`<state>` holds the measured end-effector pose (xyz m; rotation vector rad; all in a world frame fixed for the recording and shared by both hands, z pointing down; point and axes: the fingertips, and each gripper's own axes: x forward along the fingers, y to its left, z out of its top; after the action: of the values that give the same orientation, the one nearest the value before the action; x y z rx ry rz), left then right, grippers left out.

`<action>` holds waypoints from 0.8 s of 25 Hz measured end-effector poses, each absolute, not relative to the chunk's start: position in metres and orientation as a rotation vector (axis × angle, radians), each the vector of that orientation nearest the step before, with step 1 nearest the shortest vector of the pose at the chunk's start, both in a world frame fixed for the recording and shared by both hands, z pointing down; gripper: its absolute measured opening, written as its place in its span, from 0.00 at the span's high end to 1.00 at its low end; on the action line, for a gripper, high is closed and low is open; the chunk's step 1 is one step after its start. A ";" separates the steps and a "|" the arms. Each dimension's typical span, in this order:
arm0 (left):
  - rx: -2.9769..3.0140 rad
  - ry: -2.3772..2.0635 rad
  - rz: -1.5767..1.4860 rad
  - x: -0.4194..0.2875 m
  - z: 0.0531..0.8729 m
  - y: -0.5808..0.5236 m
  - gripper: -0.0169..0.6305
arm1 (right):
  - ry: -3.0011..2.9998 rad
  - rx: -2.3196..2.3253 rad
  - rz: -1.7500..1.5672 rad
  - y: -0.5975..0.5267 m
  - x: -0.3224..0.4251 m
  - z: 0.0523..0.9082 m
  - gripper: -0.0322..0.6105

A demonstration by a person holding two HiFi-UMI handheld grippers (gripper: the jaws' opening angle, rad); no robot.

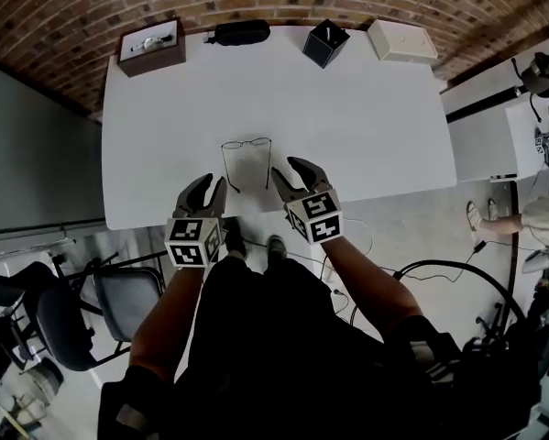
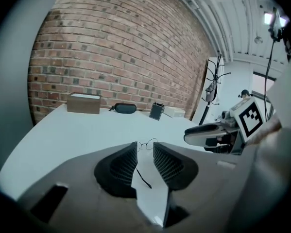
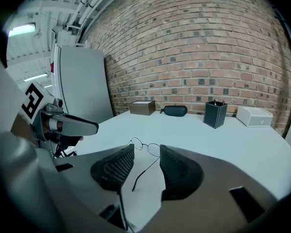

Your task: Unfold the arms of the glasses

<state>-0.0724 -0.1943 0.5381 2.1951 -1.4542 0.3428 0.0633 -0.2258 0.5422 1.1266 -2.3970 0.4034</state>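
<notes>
Thin wire-rimmed glasses (image 1: 247,142) lie on the white table (image 1: 366,126), lenses away from me and both arms spread out toward the near edge. My left gripper (image 1: 210,189) hovers by the tip of the left arm, jaws open and empty. My right gripper (image 1: 292,174) hovers by the tip of the right arm, also open and empty. In the left gripper view the glasses (image 2: 146,143) show beyond the open gripper (image 2: 145,152), clear of the pads. The right gripper view shows the glasses (image 3: 145,146) ahead of that gripper (image 3: 146,154), untouched.
Along the table's far edge stand a brown box (image 1: 151,46), a black glasses case (image 1: 240,32), a black pen holder (image 1: 325,42) and a white box (image 1: 401,40). A chair (image 1: 118,301) sits beside my left leg, off the table.
</notes>
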 end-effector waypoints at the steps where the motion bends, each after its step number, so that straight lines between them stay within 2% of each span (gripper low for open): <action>1: 2.188 -1.473 0.328 -0.072 0.534 -0.190 0.81 | -2.416 1.108 0.399 -0.223 0.063 0.539 0.72; 5: 2.170 -1.523 0.279 -0.069 0.519 -0.176 0.87 | -2.492 1.050 0.395 -0.212 0.060 0.523 0.73; 8: 2.156 -1.549 0.246 -0.067 0.509 -0.166 0.92 | -2.539 1.044 0.404 -0.208 0.062 0.509 0.77; 12: 2.128 -1.595 0.242 -0.066 0.497 -0.152 0.94 | -2.588 1.015 0.392 -0.201 0.065 0.489 0.88; 20: 2.159 -1.666 0.183 -0.087 0.453 -0.138 0.96 | -2.590 1.108 0.334 -0.188 0.061 0.449 0.92</action>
<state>-0.0871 -0.1379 0.4532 2.1590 -1.6663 0.1828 0.0614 -0.1881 0.4492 1.1079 -2.5901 0.3340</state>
